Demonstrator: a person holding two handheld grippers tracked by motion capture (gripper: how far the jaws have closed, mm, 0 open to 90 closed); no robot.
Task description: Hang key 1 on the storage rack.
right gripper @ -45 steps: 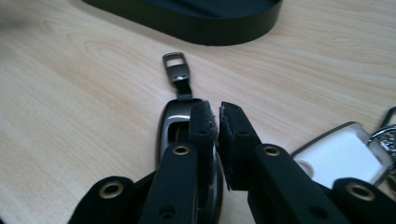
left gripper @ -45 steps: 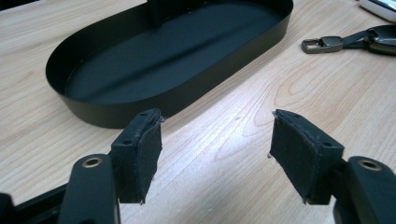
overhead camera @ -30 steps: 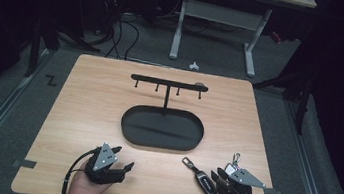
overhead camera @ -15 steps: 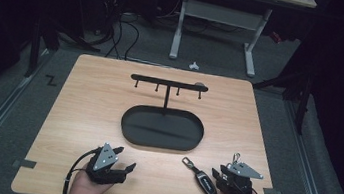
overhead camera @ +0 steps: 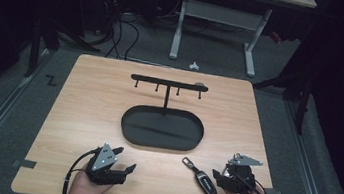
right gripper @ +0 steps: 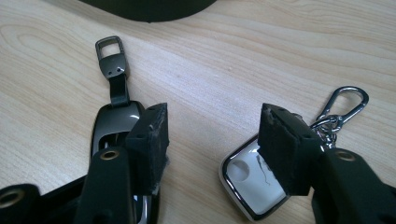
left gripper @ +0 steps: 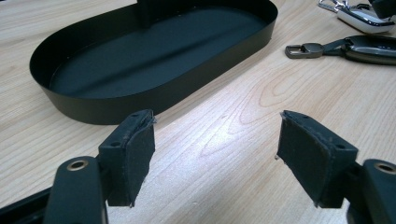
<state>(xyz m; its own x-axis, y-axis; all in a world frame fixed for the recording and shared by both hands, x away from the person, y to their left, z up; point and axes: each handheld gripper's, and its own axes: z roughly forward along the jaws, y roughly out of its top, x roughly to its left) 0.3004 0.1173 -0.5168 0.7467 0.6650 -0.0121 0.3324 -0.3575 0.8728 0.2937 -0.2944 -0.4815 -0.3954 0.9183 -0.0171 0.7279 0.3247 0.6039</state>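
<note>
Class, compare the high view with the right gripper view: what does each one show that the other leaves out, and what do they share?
High view adds: the hook rack standing in the oval tray, and the left hand-held gripper, jaws open. Right gripper view adds: a white, chrome-rimmed fob with a snap clip. Shared: the black key fob with its strap, the tray's edge and the wooden table.
</note>
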